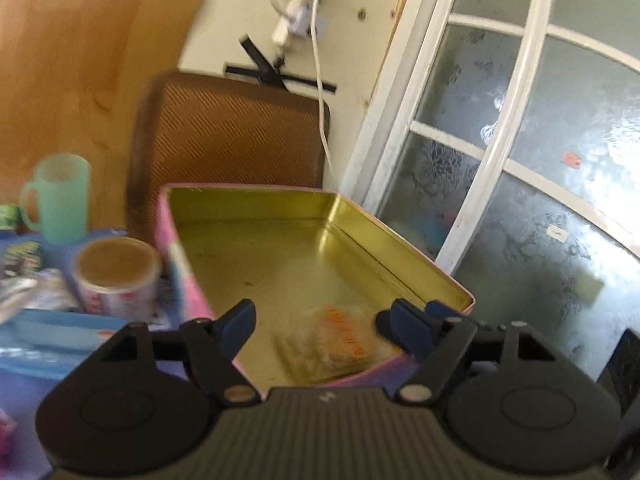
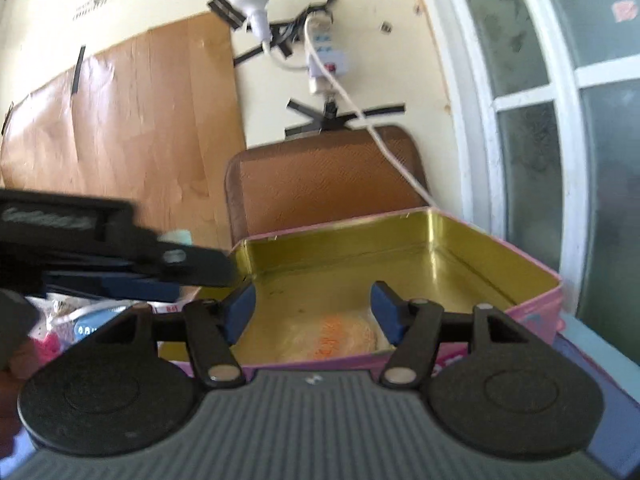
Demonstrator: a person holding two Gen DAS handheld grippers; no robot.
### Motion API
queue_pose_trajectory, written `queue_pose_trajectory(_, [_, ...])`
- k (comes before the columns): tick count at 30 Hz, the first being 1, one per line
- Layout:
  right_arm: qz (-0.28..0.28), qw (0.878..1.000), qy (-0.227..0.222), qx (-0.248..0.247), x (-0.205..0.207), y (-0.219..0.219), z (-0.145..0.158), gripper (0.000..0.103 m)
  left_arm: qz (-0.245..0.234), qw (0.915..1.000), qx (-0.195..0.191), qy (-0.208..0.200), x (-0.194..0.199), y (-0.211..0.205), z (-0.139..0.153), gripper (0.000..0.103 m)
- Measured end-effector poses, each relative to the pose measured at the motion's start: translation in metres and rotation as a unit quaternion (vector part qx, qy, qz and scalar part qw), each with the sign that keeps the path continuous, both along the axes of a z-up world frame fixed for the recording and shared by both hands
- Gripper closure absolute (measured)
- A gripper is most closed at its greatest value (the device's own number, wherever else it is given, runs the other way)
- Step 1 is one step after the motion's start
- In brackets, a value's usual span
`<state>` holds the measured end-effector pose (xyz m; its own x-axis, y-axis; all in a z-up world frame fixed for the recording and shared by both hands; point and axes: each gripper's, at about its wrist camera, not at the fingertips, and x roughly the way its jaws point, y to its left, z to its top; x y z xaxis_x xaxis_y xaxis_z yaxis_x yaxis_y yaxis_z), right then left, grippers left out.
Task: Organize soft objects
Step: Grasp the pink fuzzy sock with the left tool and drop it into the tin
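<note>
Jaws of both the left gripper (image 1: 316, 322) and right gripper (image 2: 313, 306) stand apart, empty. Just beyond them a crinkly clear packet with orange print (image 1: 340, 336) lies in the near corner of the pink, gold-lined tin box (image 1: 400, 248). It looks light, soft and slippery; pinch a bunched edge. Farther left stand a paper-labelled can (image 1: 118, 280) and a pale green plastic mug (image 1: 60, 198).

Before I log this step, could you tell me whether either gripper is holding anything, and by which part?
Nothing is held. The left gripper and right gripper are both open and empty; the clear packet lies loose inside the tin.
</note>
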<state>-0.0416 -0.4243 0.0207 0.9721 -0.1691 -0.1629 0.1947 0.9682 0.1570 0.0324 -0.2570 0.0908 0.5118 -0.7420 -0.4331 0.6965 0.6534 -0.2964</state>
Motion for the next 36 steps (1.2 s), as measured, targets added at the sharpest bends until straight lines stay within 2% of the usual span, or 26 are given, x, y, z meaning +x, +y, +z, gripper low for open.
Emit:
queue_pose_trajectory(3, [0.047,0.999,-0.022,0.004,-0.009,0.016,0.003,0.042,0.008,0.9998,-0.016,-0.003,-0.014,0.051,-0.004,0.026])
queue_pose_trajectory(6, [0.13,0.991,-0.017,-0.025,-0.003,0.05,0.008,0.051,0.027,0.9992,-0.025,0.017,-0.025,0.111,-0.018,0.026])
queue_pose_trajectory(10, [0.255,0.965,0.036,-0.041,0.022,0.105,0.0,0.052,0.094,0.9946,-0.027,0.033,-0.032,0.183,-0.03,0.026])
queue_pose_trajectory(13, [0.31,0.943,0.091,-0.073,0.049,0.147,-0.009,0.051,0.158,0.9847,-0.047,0.057,-0.023,0.224,-0.034,0.026])
queue_pose_trajectory(14, [0.327,0.935,0.11,-0.088,0.057,0.161,-0.012,0.049,0.175,0.9809,-0.051,0.067,-0.017,0.232,-0.035,0.026])
queue_pose_trajectory(16, [0.342,0.924,0.137,-0.104,0.076,0.183,-0.016,0.038,0.196,0.9756,-0.055,0.083,-0.004,0.24,-0.036,0.026])
queue_pose_trajectory(18, [0.356,0.914,0.163,-0.107,0.096,0.199,-0.02,0.036,0.199,0.9746,-0.058,0.086,0.007,0.237,-0.036,0.026])
queue_pose_trajectory(19, [0.356,0.913,0.168,-0.108,0.098,0.206,-0.025,0.036,0.2,0.9744,-0.056,0.086,0.013,0.232,-0.036,0.026])
queue_pose_trajectory(21, [0.347,0.914,0.18,-0.107,0.11,0.216,-0.027,0.037,0.2,0.9748,-0.051,0.086,0.021,0.225,-0.042,0.028])
queue_pose_trajectory(22, [0.343,0.915,0.186,-0.098,0.116,0.218,-0.029,0.038,0.199,0.9749,-0.046,0.089,0.027,0.22,-0.046,0.042])
queue_pose_trajectory(23, [0.342,0.916,0.192,-0.083,0.12,0.218,-0.031,0.047,0.194,0.9754,-0.04,0.096,0.031,0.217,-0.052,0.055])
queue_pose_trajectory(24, [0.344,0.915,0.198,-0.068,0.123,0.216,-0.032,0.056,0.195,0.9745,-0.032,0.106,0.032,0.214,-0.058,0.062])
queue_pose_trajectory(25, [0.341,0.917,0.201,-0.057,0.123,0.214,-0.032,0.059,0.195,0.9743,-0.032,0.108,0.029,0.212,-0.061,0.064])
queue_pose_trajectory(29, [0.322,0.929,0.171,-0.067,0.09,0.202,-0.031,0.062,0.141,0.9858,-0.04,0.082,0.003,0.198,-0.057,0.064])
queue_pose_trajectory(33, [0.271,0.951,0.114,-0.098,0.039,0.183,-0.026,0.062,0.079,0.9945,-0.044,0.053,-0.015,0.165,-0.041,0.064])
queue_pose_trajectory(36, [0.218,0.968,0.07,-0.108,0.017,0.162,-0.017,0.061,0.031,0.9978,-0.048,0.034,-0.018,0.127,-0.022,0.064])
